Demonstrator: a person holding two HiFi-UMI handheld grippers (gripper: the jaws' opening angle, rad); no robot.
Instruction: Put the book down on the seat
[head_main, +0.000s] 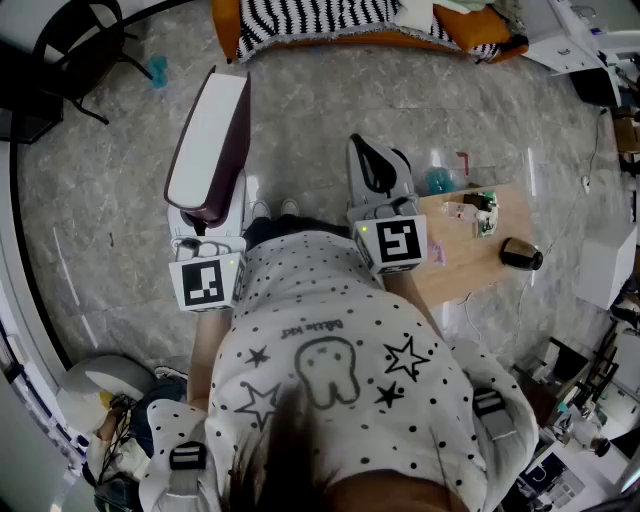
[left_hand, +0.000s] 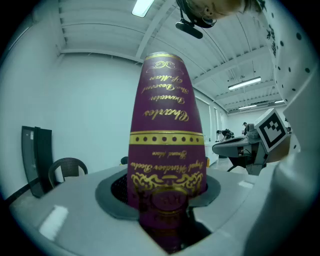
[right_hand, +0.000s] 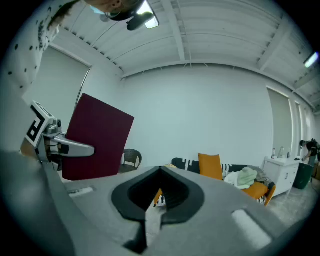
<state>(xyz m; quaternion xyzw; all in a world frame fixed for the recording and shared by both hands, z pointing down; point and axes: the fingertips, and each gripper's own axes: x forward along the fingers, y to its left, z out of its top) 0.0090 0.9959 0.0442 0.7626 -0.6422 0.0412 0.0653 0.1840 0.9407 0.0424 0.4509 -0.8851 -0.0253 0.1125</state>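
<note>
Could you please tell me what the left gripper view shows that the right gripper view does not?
Only the left gripper view shows the gold-lettered spine of the book, clamped in the left gripper. Only the right gripper view shows the sofa with its orange cushion, and the right gripper with its jaws together on nothing. Both views show the maroon book.

A small wooden bench (head_main: 470, 268) stands on the grey marbled floor (head_main: 120, 200). On the bench, a black object (head_main: 521, 254) lies at its right end and small clutter (head_main: 481, 212) near its far edge.
</note>
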